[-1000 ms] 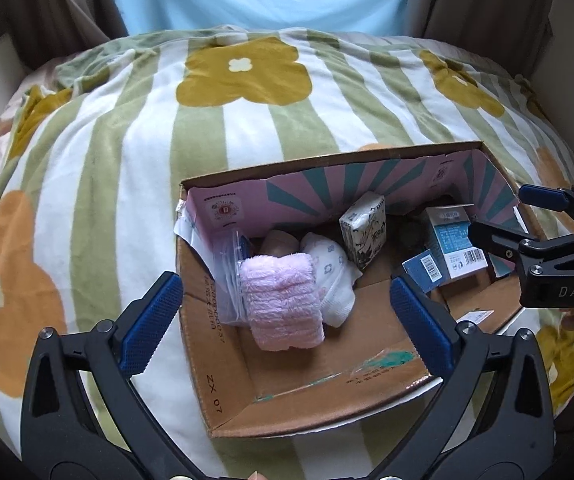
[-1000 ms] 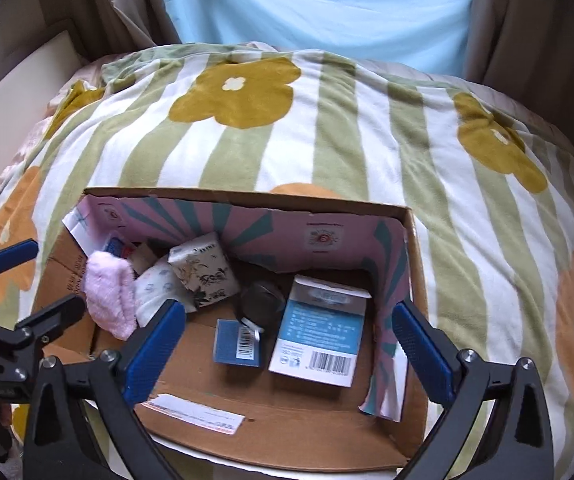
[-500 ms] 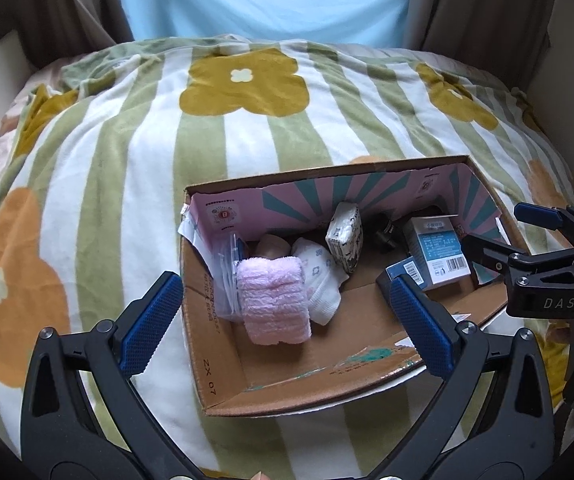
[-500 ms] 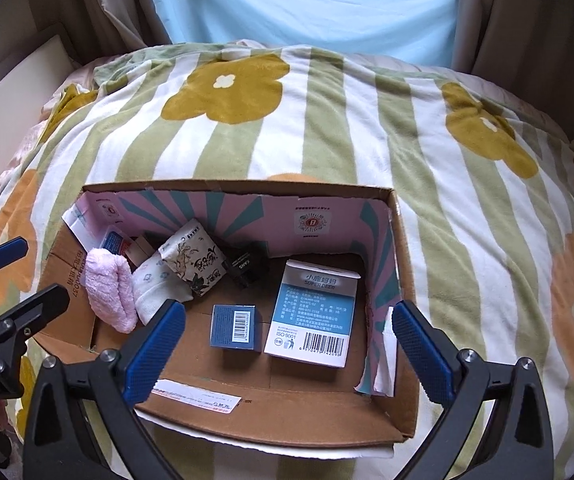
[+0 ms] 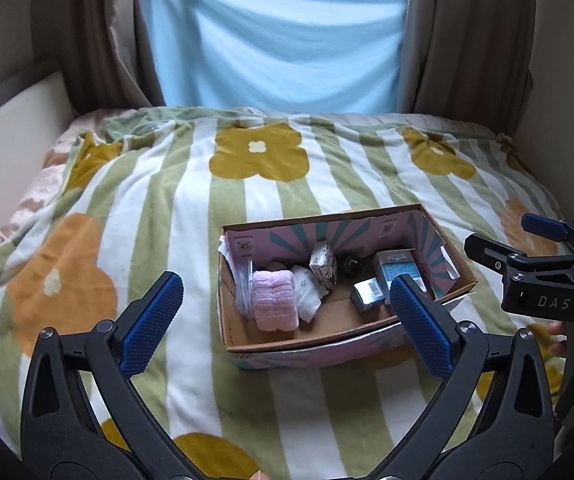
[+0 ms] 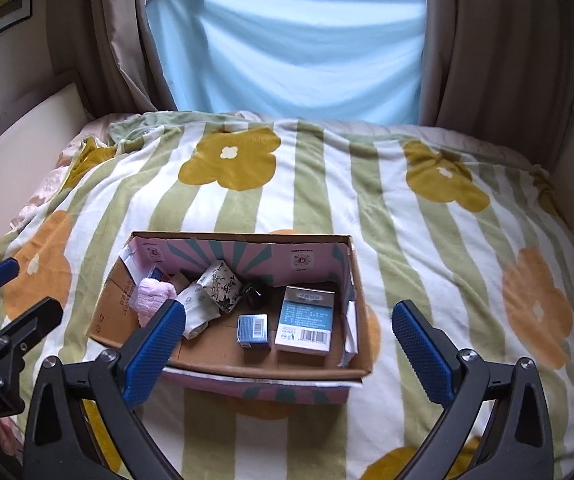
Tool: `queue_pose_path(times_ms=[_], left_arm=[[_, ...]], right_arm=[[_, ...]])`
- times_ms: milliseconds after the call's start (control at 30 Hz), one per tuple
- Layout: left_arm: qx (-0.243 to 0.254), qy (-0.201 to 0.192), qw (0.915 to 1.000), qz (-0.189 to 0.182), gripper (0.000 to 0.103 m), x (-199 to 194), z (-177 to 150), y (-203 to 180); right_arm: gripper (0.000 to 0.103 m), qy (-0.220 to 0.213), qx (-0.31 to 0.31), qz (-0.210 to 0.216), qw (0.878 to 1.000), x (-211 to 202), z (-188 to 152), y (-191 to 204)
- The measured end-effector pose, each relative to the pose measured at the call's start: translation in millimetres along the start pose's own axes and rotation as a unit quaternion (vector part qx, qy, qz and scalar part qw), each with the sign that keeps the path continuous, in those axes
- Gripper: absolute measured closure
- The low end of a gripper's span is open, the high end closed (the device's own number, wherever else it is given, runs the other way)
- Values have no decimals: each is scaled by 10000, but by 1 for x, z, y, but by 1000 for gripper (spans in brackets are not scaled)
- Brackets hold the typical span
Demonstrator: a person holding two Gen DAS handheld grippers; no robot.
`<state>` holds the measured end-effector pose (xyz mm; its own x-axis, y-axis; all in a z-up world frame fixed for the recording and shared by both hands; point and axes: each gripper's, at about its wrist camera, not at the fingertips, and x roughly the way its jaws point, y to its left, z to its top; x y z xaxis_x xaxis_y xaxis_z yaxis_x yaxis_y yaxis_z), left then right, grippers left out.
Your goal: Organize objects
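Note:
An open cardboard box [image 5: 243,330] [image 6: 115,304] with a pink and teal lining sits on the bed. Inside lie a pink rolled towel [image 5: 274,305] [image 6: 152,297], a white folded cloth [image 5: 306,293] [image 6: 197,312], a floral packet [image 5: 324,263] [image 6: 223,285], a small dark object [image 5: 351,265] [image 6: 254,294], a small blue box [image 5: 368,294] [image 6: 252,330] and a larger blue and white box [image 5: 397,266] [image 6: 306,318]. My left gripper [image 5: 285,324] is open and empty, held above the box's near side. My right gripper [image 6: 289,342] is open and empty, also above the near side.
The box rests on a green and white striped blanket with yellow and orange flowers [image 5: 167,208] [image 6: 427,240]. A light blue cloth [image 5: 275,40] and brown curtains [image 6: 499,48] hang at the far end. A white padded bed side [image 6: 19,140] runs along the left.
Both grippers have pulled back and up from the box, so it looks smaller and farther away. Both stay open and empty. The box contents have not moved.

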<state>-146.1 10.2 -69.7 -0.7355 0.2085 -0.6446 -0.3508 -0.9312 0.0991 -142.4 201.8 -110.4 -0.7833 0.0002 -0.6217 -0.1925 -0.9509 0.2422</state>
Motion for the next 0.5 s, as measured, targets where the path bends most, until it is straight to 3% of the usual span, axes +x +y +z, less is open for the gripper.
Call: queue_pose_path(times_ms=[100, 267, 500], left_arm=[[-2, -11, 10000, 86, 0, -19, -8, 0], [-176, -191, 9996, 132, 0, -46, -25, 2], [-381, -384, 9979, 353, 0, -69, -54, 2]], right_arm=[[1, -179, -42, -294, 9994, -22, -12, 4], [1, -344, 37, -307, 9989, -52, -31, 4], [1, -168, 6, -405, 9990, -71, -62, 2]])
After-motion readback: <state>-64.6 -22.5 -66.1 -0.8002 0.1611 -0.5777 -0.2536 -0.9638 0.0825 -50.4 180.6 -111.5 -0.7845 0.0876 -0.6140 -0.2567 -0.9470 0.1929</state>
